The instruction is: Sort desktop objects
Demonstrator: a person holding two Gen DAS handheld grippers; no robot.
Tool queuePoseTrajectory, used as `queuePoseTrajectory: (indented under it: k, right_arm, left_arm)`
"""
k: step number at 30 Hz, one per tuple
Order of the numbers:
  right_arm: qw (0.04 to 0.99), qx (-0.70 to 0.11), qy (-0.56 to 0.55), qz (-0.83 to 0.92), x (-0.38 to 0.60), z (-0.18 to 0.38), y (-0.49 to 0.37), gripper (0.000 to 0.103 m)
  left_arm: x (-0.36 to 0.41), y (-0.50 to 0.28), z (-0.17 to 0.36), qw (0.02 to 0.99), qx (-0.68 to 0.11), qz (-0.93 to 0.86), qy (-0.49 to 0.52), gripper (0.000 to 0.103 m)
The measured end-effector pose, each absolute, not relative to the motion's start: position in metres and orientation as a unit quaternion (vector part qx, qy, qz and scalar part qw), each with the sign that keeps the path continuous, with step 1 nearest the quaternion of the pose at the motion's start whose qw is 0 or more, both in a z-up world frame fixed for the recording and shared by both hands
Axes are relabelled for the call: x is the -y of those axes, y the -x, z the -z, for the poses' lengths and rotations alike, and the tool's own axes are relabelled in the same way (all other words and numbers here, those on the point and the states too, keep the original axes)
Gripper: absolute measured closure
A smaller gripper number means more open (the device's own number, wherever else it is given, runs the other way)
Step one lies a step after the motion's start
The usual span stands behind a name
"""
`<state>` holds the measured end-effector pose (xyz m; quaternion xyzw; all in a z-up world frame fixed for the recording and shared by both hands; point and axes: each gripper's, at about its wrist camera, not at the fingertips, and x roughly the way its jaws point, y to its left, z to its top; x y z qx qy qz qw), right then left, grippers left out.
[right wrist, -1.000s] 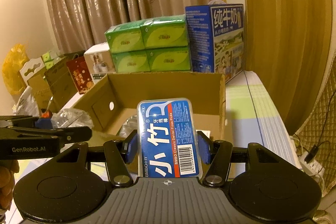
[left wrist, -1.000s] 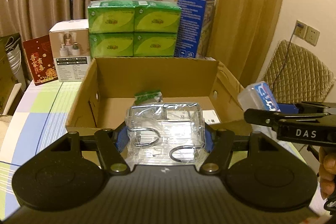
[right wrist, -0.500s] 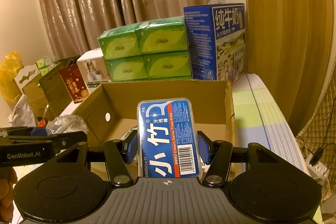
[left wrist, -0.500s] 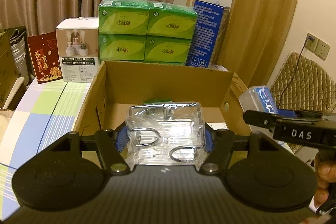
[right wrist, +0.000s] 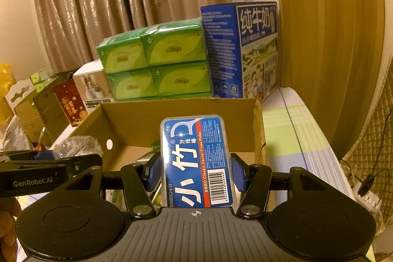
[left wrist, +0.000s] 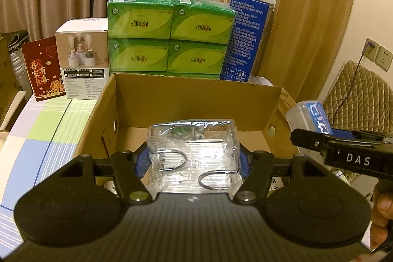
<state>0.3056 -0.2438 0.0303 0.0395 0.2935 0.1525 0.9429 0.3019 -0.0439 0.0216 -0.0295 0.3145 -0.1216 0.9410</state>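
The box (left wrist: pixel 196 100) is plain matt brown cardboard. Behind the box, the green packs (left wrist: pixel 169 33) sit in shiny plastic film, and the milk carton (right wrist: pixel 245 50) is smooth printed card. The left gripper (left wrist: pixel 194 163) clamps a clear, crinkled, glossy packet (left wrist: pixel 194 151) with metal rings inside. The right gripper (right wrist: pixel 195 171) grips a glossy plastic floss case (right wrist: pixel 195 161). Both grippers look matt black plastic.

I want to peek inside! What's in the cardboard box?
Little shows inside the cardboard box: bare brown floor and something small and green. The clear packet in the left gripper hides the rest.
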Motion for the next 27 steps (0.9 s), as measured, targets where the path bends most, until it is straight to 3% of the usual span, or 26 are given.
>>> queuePoseTrajectory:
  k: [19,22,27]
  right_arm:
    - [0.944,-0.296,-0.046,-0.142,0.243,-0.023,-0.319,0.049]
    - [0.943,-0.298,-0.046,-0.143,0.243,-0.022,-0.319,0.049]
    - [0.942,-0.299,-0.046,-0.143,0.243,-0.021,-0.320,0.049]
  left_arm:
    - [0.045,-0.317,-0.012,0.941,-0.313,0.124,0.039,0.040]
    - [0.042,-0.319,-0.011,0.941,-0.310,0.126,0.054,0.031]
    - [0.037,-0.319,-0.016,0.944,-0.300,0.122,0.067,0.031]
